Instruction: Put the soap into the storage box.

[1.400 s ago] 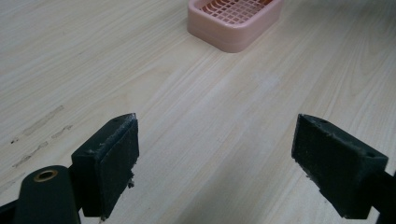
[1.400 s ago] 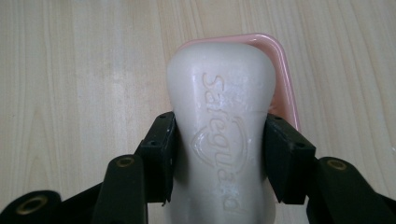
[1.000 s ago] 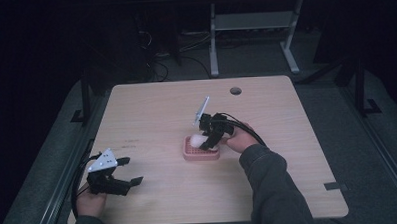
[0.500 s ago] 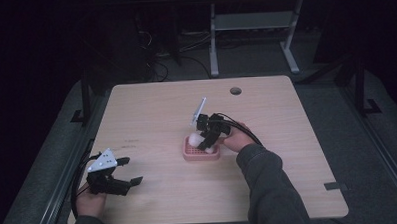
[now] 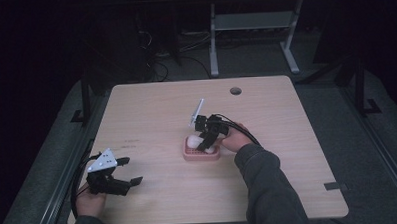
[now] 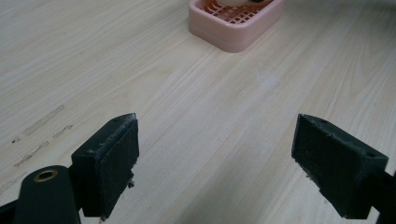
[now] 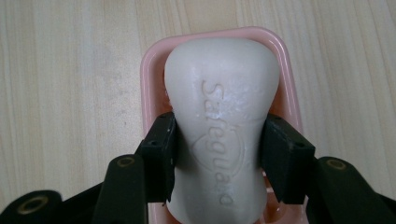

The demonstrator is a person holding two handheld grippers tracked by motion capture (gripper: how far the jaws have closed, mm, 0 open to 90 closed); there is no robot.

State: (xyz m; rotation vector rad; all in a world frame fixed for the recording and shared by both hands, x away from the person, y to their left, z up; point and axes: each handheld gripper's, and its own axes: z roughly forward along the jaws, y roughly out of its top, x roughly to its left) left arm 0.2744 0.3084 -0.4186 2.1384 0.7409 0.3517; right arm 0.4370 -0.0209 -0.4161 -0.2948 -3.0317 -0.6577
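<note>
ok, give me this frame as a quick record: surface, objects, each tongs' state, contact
surface: wooden table
objects: white soap bar, pink soap dish
soap position: over the dish, embossed lettering facing the camera
right tongs: shut on the soap bar, pads on its narrow waist
left tongs: open, nothing between the jaws, near the table's front left corner
contact soap to dish: cannot tell
</note>
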